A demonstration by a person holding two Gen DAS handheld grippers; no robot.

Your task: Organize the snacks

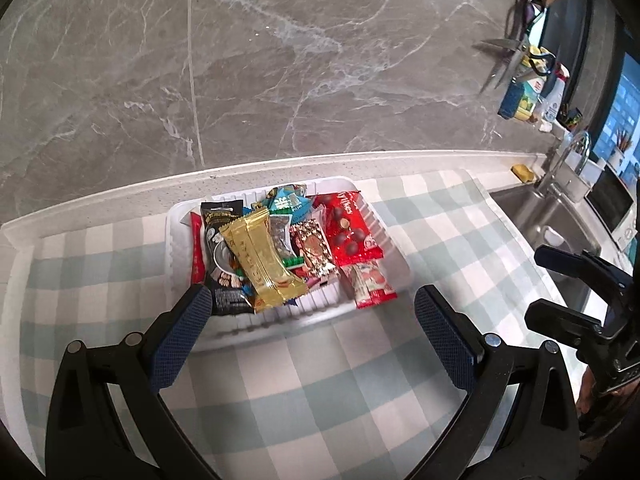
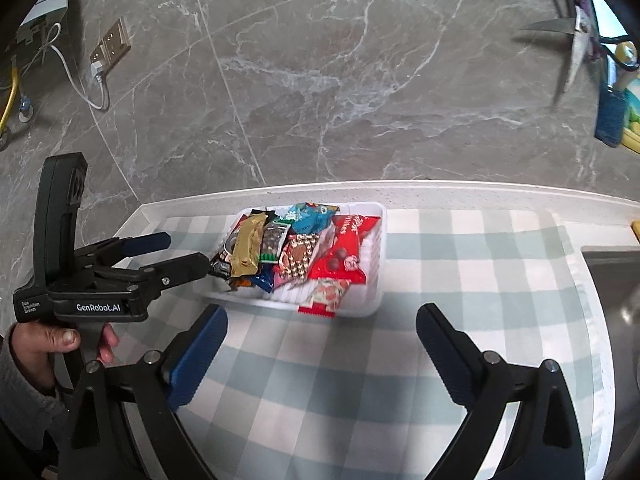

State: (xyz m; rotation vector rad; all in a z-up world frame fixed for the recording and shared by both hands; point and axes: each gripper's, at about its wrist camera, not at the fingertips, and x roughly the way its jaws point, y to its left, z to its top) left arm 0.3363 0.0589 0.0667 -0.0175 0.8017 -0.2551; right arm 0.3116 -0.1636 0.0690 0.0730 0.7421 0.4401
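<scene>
A white plastic tray (image 1: pixel 396 248) holds several snack packets on the checked cloth. Among them are a gold bar (image 1: pixel 262 260), a red chocolate-ball bag (image 1: pixel 352 226), a blue packet (image 1: pixel 290 202) and a small red-and-white packet (image 1: pixel 370 284) at the near edge. The tray also shows in the right wrist view (image 2: pixel 378 272). My left gripper (image 1: pixel 312 312) is open and empty just before the tray's near edge. It shows from the side in the right wrist view (image 2: pixel 186 250). My right gripper (image 2: pixel 320 328) is open and empty, a little nearer than the tray.
The counter has a green-and-white checked cloth (image 1: pixel 320 400) and a grey marble wall (image 1: pixel 280 60) behind. A steel sink (image 1: pixel 560 216) with a tap lies to the right. Scissors (image 1: pixel 508 56) and bottles hang at the far right. A wall socket (image 2: pixel 110 42) with cables is at the left.
</scene>
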